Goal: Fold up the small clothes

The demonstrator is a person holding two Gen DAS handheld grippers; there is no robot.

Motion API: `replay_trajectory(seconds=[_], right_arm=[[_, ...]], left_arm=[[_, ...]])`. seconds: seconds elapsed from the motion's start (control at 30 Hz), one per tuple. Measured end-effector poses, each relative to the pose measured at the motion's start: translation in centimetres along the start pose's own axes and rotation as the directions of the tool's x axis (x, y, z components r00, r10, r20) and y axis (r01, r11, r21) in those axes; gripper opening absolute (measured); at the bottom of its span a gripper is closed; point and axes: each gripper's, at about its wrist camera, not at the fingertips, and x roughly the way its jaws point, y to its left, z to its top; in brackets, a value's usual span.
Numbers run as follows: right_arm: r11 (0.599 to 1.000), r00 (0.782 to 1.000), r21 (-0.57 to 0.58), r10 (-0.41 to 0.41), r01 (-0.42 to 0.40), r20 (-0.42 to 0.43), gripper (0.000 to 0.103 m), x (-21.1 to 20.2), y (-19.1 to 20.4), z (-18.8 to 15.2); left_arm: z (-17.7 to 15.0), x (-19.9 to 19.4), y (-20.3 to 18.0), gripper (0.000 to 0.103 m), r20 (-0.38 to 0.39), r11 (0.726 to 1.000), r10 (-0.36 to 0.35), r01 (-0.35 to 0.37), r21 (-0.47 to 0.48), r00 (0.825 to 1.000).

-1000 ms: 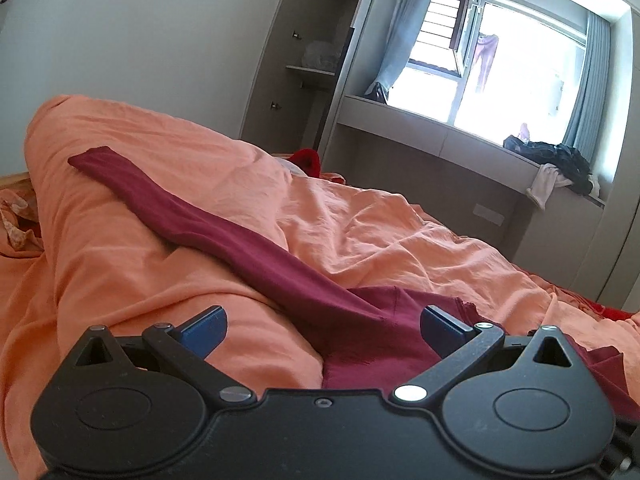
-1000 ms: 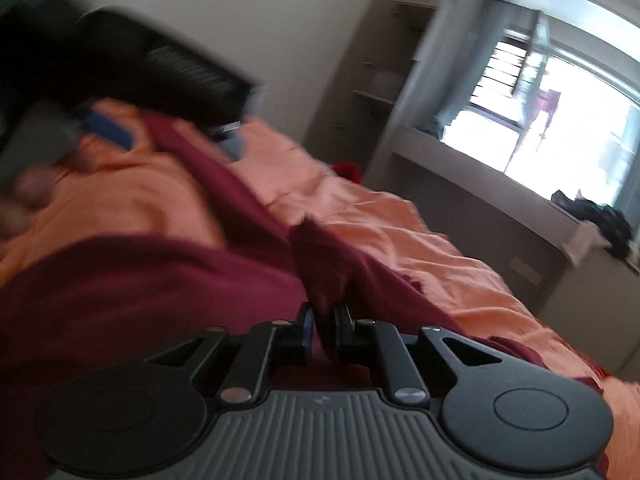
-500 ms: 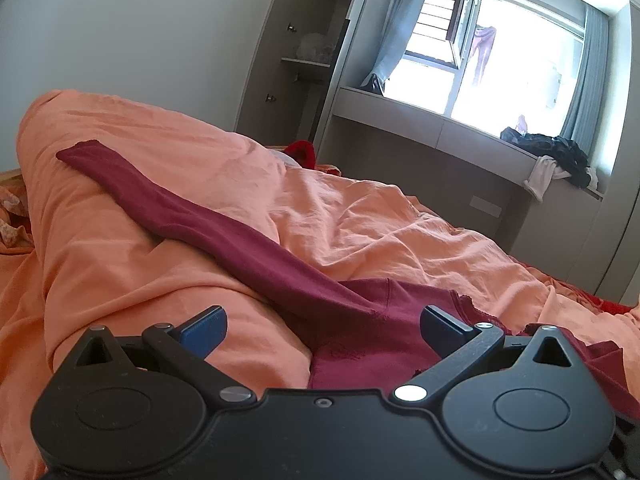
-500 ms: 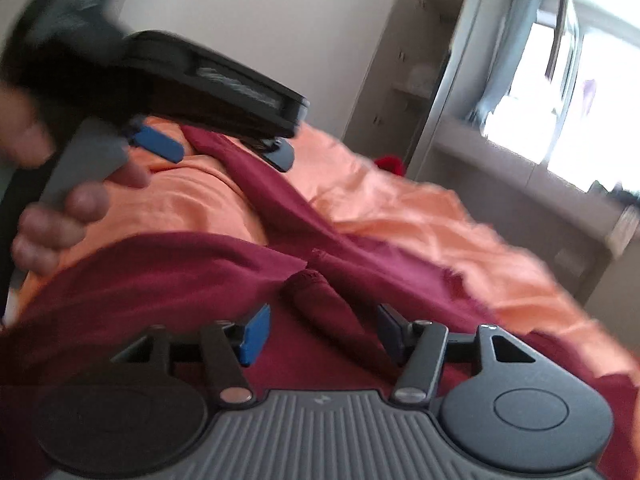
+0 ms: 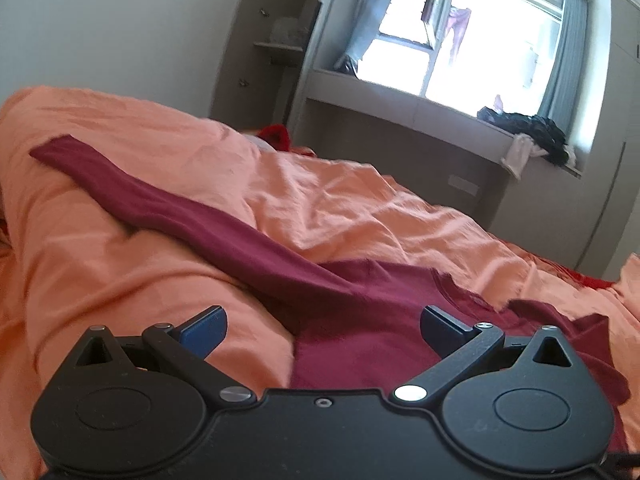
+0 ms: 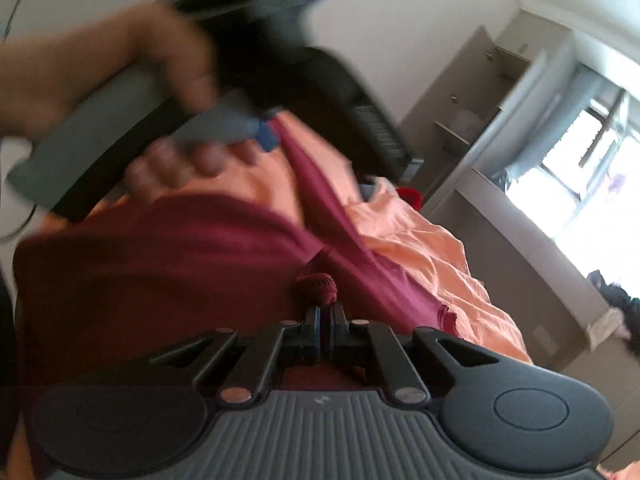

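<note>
A maroon long-sleeved shirt (image 5: 360, 344) lies on the orange duvet (image 5: 120, 288), one sleeve (image 5: 140, 200) stretched out to the far left. My left gripper (image 5: 324, 328) is open just above the shirt's left edge, with nothing between its blue pads (image 5: 204, 330). In the right wrist view the shirt (image 6: 160, 280) fills the near ground. My right gripper (image 6: 325, 312) has its jaws closing tight on a bunched fold of maroon cloth (image 6: 316, 286) that sticks out past the tips. A hand (image 6: 120, 80) holds the blurred left gripper above the sleeve.
The rumpled duvet (image 6: 432, 248) covers the whole bed. A window ledge (image 5: 420, 108) carries a heap of dark and white clothes (image 5: 528, 132). An open wardrobe with shelves (image 5: 276, 48) stands by the wall, and a red item (image 5: 276, 134) shows behind the duvet.
The right gripper opened over a fold of the shirt, then shut on it, and its view rolled. The left gripper stayed open and hardly moved.
</note>
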Motion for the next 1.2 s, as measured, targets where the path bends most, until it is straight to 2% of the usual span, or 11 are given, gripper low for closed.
replay_trajectory(seconds=[0.33,0.43,0.5,0.6,0.67,0.73,0.83,0.87,0.93,1.17,1.2], right_arm=[[0.996,1.0,0.087,0.027,-0.028,0.015,0.005,-2.8,-0.6,-2.3],[0.986,0.999,0.161,0.028,-0.033,0.032,0.016,-4.5,-1.6,-3.5],[0.975,1.0,0.221,-0.002,-0.003,0.021,0.041,-5.7,-2.7,-4.6],[0.954,0.996,0.288,-0.08,0.086,-0.033,0.046,-7.1,-5.1,-6.3],[0.918,0.987,0.366,-0.131,0.155,-0.088,0.056,-7.8,-7.6,-8.1],[0.844,0.975,0.49,-0.169,0.217,-0.141,0.063,-8.4,-10.8,-10.2],[0.679,0.962,0.681,-0.186,0.273,-0.201,0.067,-8.5,-16.0,-13.5],[0.626,0.96,0.728,-0.185,0.279,-0.209,0.075,-8.4,-17.7,-14.5],[0.555,0.956,0.779,-0.193,0.293,-0.221,0.083,-7.7,-21.0,-16.0],[0.55,0.935,0.757,-0.214,0.354,-0.282,0.082,0.3,-28.3,-17.8],[0.554,0.931,0.749,-0.211,0.364,-0.297,0.072,1.2,-28.5,-18.2]], left_arm=[[-1.9,1.1,-2.4,0.103,-0.105,0.991,-0.076,0.086,0.098,0.992],[-2.1,1.0,-2.9,0.103,-0.113,0.988,-0.089,0.102,0.119,0.99],[-2.3,0.8,-3.2,0.103,-0.115,0.985,-0.095,0.11,0.132,0.989],[-2.6,0.5,-3.7,0.103,-0.126,0.979,-0.113,0.132,0.155,0.986],[-2.9,0.4,-4.3,0.103,-0.14,0.972,-0.127,0.151,0.182,0.982],[-3.5,0.3,-4.9,0.103,-0.159,0.963,-0.13,0.163,0.216,0.979],[-4.6,0.2,-6.0,0.103,-0.176,0.945,-0.12,0.167,0.281,0.977],[-5.0,0.2,-6.3,0.103,-0.182,0.939,-0.114,0.166,0.302,0.977],[-5.8,0.1,-6.7,0.103,-0.187,0.924,-0.109,0.169,0.343,0.976],[-5.9,-0.9,-6.4,0.103,-0.152,0.904,-0.141,0.19,0.382,0.978],[-5.8,-0.9,-6.3,0.103,-0.151,0.902,-0.147,0.195,0.386,0.978]])
